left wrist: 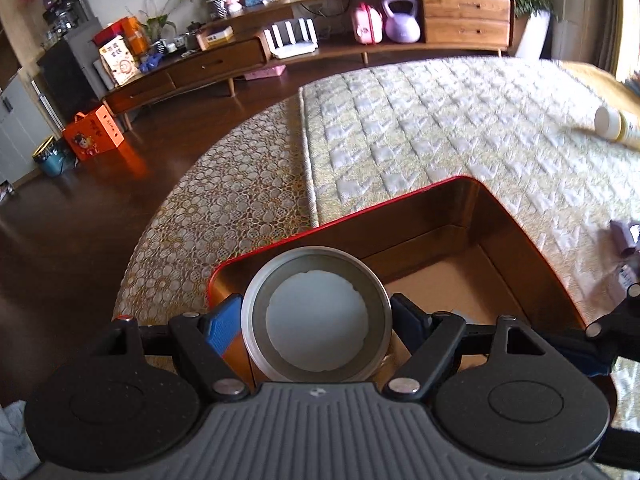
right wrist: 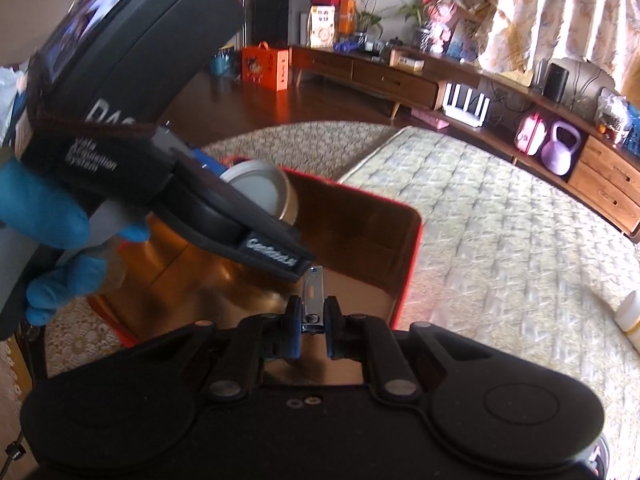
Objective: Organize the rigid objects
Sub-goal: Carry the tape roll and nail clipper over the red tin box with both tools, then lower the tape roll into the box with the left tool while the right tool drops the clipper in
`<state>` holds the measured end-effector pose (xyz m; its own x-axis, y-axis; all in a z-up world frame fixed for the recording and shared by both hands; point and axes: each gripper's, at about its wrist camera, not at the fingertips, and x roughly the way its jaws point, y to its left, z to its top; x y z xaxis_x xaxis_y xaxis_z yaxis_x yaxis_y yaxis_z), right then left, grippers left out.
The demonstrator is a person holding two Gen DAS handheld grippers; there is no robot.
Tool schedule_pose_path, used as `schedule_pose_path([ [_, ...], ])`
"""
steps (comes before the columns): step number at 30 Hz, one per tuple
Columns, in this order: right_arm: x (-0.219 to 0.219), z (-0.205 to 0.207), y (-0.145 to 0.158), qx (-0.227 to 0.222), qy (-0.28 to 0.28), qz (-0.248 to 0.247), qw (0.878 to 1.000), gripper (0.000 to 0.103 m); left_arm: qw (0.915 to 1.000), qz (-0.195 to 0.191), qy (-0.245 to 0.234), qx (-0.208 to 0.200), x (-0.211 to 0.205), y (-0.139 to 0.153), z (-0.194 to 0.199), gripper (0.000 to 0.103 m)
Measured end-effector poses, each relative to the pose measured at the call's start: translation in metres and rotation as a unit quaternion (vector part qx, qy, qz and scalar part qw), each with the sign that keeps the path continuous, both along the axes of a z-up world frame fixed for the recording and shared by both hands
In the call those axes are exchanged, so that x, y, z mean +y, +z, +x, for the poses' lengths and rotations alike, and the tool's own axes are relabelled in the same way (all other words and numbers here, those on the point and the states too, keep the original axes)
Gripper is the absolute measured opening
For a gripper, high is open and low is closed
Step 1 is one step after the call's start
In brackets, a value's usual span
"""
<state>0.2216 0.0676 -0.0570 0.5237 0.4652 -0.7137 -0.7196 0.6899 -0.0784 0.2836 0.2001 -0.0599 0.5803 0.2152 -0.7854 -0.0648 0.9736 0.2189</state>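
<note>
My left gripper (left wrist: 318,316) is shut on a round metal tin (left wrist: 318,316) with a white inside, held over the near left corner of a red-rimmed box (left wrist: 460,178) with a gold lining and cardboard floor. The tin (right wrist: 262,190) and the left gripper also show in the right wrist view, above the box (right wrist: 412,240). My right gripper (right wrist: 312,330) is shut on a silver nail clipper (right wrist: 314,304) that points out over the box's near edge.
The box sits on a quilted mattress (left wrist: 440,120) laid on a lace-patterned cover (left wrist: 224,216). A white and yellow bottle (left wrist: 616,126) lies at the right of the mattress, and it also shows in the right wrist view (right wrist: 630,314). A small purple item (left wrist: 624,238) lies near the box's right side. A wooden sideboard (left wrist: 360,40) runs along the far wall.
</note>
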Motion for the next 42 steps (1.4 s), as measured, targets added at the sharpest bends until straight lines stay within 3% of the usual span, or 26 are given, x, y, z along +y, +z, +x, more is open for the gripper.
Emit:
schedule_pose_path([
  [17, 0.023, -0.001, -0.018, 0.012, 0.005, -0.032, 0.999, 0.011, 0.9993, 0.003, -0.005, 0.037, -0.002, -0.019, 0.022, 0.08],
  [33, 0.01, -0.014, -0.002, 0.03, 0.004, 0.011, 0.999, 0.04, 0.9995, -0.003, 0.021, 0.025, -0.001, -0.012, 0.013, 0.081],
  [42, -0.006, -0.022, 0.011, 0.026, -0.005, 0.03, 0.999, 0.047, 0.9994, -0.024, 0.024, 0.0, -0.007, 0.005, -0.003, 0.081],
])
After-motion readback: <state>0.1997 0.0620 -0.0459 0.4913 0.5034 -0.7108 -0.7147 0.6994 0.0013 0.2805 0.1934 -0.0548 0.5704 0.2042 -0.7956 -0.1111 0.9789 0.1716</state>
